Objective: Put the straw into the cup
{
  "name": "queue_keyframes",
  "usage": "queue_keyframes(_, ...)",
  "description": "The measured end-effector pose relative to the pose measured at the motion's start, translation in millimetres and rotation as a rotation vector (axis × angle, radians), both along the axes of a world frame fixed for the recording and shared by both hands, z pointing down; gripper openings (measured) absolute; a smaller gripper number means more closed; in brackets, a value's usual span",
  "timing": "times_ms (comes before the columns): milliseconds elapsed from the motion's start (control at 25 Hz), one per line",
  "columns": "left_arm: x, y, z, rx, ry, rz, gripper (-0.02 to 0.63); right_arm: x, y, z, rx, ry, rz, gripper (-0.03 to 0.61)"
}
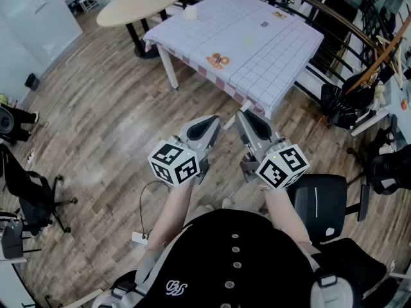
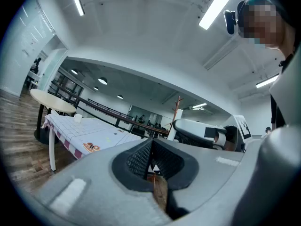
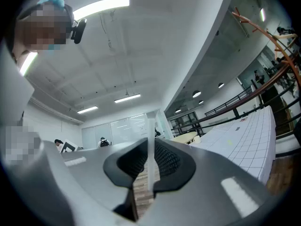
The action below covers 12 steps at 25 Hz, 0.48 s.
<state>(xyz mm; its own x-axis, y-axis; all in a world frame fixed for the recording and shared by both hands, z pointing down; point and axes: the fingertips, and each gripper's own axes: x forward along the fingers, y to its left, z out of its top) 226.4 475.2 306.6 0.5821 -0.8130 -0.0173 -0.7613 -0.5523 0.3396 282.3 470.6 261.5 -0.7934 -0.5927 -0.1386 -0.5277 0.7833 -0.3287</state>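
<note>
Two grippers hung side by side in front of the person, over the wooden floor and well short of the bench [image 1: 257,50]. The right gripper [image 1: 243,114] had its jaws closed on the straw [image 1: 246,105]. In the right gripper view, the white straw [image 3: 150,126] ran straight up and down through the pinch, crosswise to the way the jaws reached, with its upper end well clear above them. The left gripper view showed that straw [image 2: 172,128] standing upright at the other tool's tip. The left gripper [image 1: 215,119] carried nothing: its jaws were drawn together to a thin slit, with only floor showing through.

The cup [image 1: 191,13], small and white, stood on the checked cloth near the bench's far left corner, close to the round table [image 1: 141,4]. The left gripper view showed the cup [image 2: 78,118] at the same spot. It was too small to tell how its mouth lay.

From the jaws, the cup lay ahead and somewhat left, well apart from both tools, with most of the bench between. Neither hand was within reach of it, though the empty left one was on the cup's side. The task had hardly begun. The straw was gripped, but the person would first have to walk up. Since the straw sat across the jaws, its lower end could probably be dropped into the cup with little turning of the wrist.
</note>
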Motion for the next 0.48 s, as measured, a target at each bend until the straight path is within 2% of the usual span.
queue_keyframes(320,0.2,-2.4,12.0,-0.029,0.042,-0.01,-0.003,-5.0,-3.1,10.2,-0.005,0.023,-0.023,0.044)
queue_keyframes(480,3.2,-5.0,12.0,-0.03,0.03,-0.013,-0.003,-4.6,-6.3,14.9,-0.003,0.039,-0.029,0.044)
